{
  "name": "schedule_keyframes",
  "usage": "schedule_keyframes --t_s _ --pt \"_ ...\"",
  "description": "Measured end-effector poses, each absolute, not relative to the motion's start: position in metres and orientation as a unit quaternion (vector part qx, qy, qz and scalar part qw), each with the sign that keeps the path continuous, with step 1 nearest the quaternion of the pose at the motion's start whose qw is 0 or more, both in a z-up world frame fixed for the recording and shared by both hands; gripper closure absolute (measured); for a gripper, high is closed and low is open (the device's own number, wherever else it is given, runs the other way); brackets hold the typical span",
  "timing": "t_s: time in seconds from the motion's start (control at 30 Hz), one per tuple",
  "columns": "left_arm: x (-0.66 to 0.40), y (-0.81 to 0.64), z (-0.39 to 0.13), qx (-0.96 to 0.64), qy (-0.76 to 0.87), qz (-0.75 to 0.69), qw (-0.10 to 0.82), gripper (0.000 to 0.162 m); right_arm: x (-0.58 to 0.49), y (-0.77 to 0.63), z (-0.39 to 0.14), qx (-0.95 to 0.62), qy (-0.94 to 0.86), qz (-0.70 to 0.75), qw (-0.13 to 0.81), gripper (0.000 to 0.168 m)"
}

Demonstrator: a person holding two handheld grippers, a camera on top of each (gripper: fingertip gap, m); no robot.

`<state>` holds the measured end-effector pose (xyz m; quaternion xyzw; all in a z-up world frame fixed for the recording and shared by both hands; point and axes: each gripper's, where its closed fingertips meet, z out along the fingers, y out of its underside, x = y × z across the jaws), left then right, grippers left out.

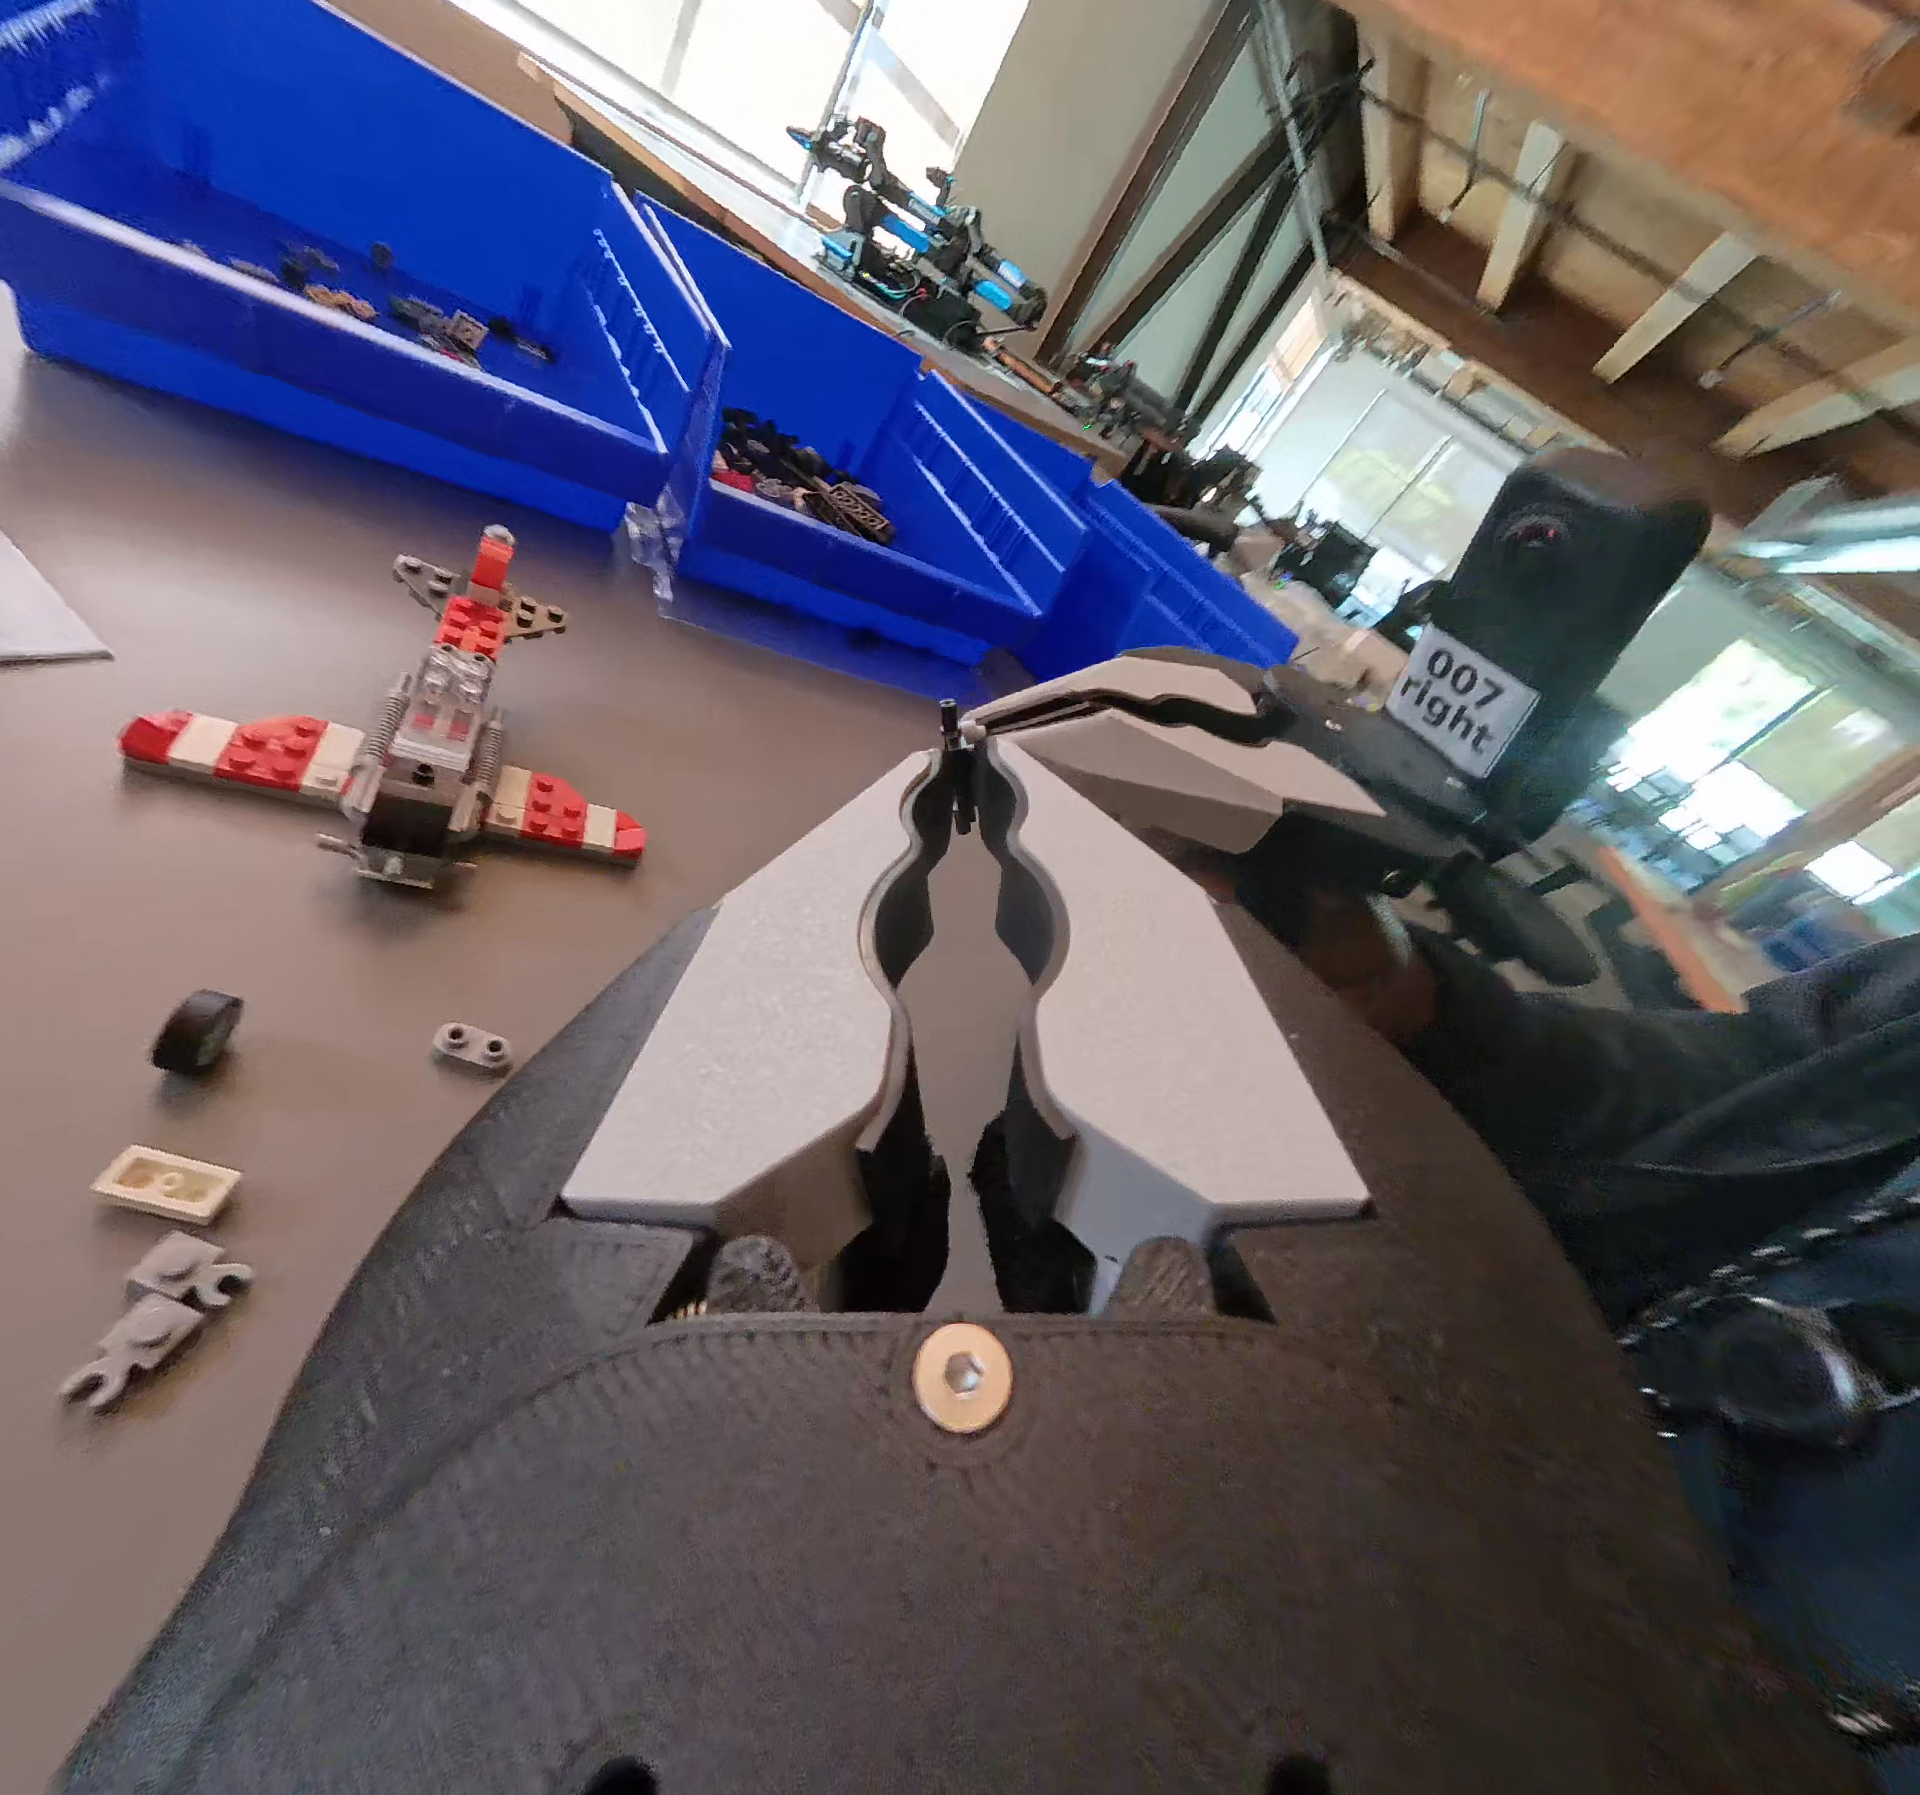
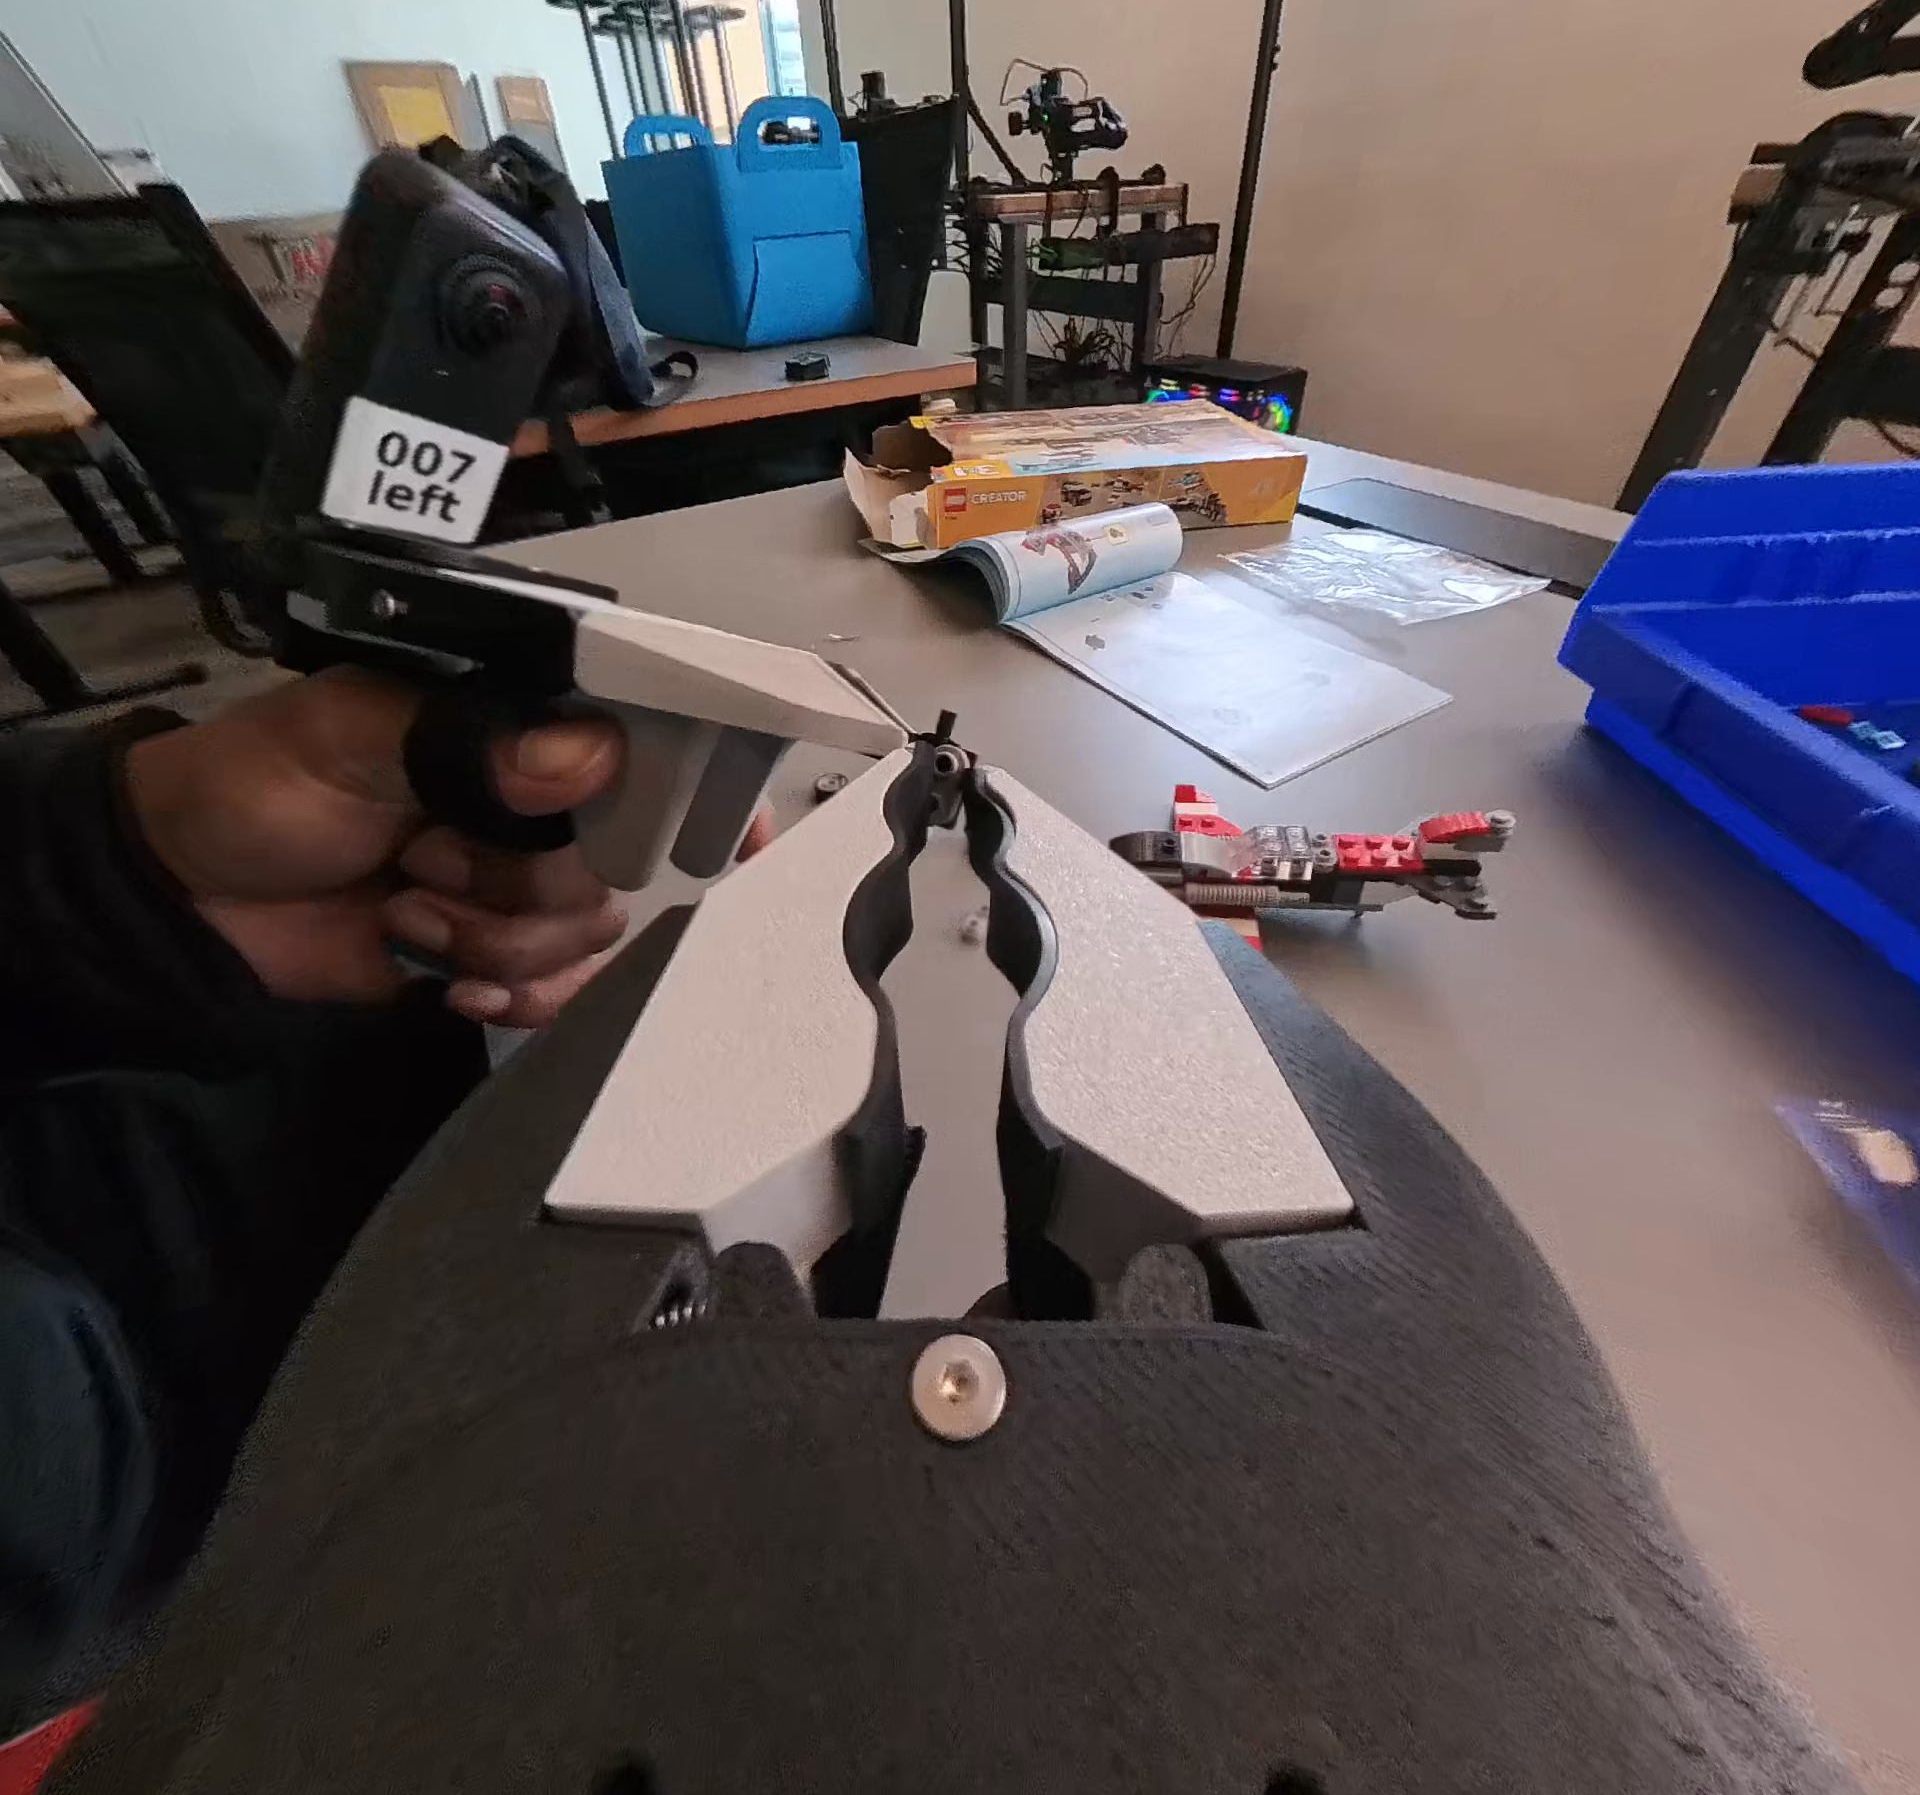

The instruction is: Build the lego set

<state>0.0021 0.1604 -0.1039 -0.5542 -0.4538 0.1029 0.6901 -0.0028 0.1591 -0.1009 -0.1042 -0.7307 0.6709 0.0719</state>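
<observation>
Three blue bins (image 1: 343, 187) sit behind the lego plane (image 1: 416, 758) on the worktop (image 1: 260, 914); two hold small pieces. Left tongs (image 1: 961, 779) pinch a thin black pin (image 1: 954, 758). Right tongs (image 2: 948, 779) pinch a small grey tube piece (image 2: 945, 763).

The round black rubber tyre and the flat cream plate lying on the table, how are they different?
The round black rubber tyre is dark, chunky and ring-shaped; the flat cream plate is pale, thin and rectangular. The tyre stands up on its tread; the plate lies flat, hollow underside up. Both are loose pieces on the dark grey table, not yet built in.
</observation>
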Motion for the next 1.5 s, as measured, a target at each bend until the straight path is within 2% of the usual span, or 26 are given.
schedule_keyframes --t_s 0.3,0.4,0.6,0.73,1.07,1.37,1.5 --pt "0.002 0.159 -0.100 -0.586 -0.432 0.181 0.661 0.159 0.000 0.156 -0.106 -0.112 -0.739 0.663 0.038 0.160" --pt "0.002 0.160 -0.101 -0.589 -0.426 0.169 0.665 0.159 0.000 0.157 -0.107 -0.113 -0.740 0.662 0.031 0.160" --pt "0.009 0.164 -0.097 -0.578 -0.403 0.080 0.705 0.159 0.005 0.157 -0.104 -0.132 -0.722 0.677 -0.056 0.161" --pt "0.011 0.165 -0.096 -0.578 -0.396 0.064 0.710 0.159 0.006 0.157 -0.103 -0.138 -0.714 0.683 -0.073 0.161" --pt "0.008 0.163 -0.097 -0.591 -0.405 0.109 0.689 0.159 0.003 0.158 -0.102 -0.104 -0.732 0.672 0.035 0.162" --pt "0.003 0.161 -0.105 -0.564 -0.439 0.075 0.695 0.158 -0.002 0.158 -0.109 -0.103 -0.753 0.645 0.081 0.162" --pt "0.002 0.164 -0.108 -0.575 -0.444 0.079 0.683 0.152 -0.004 0.159 -0.112 -0.100 -0.761 0.633 0.102 0.162"
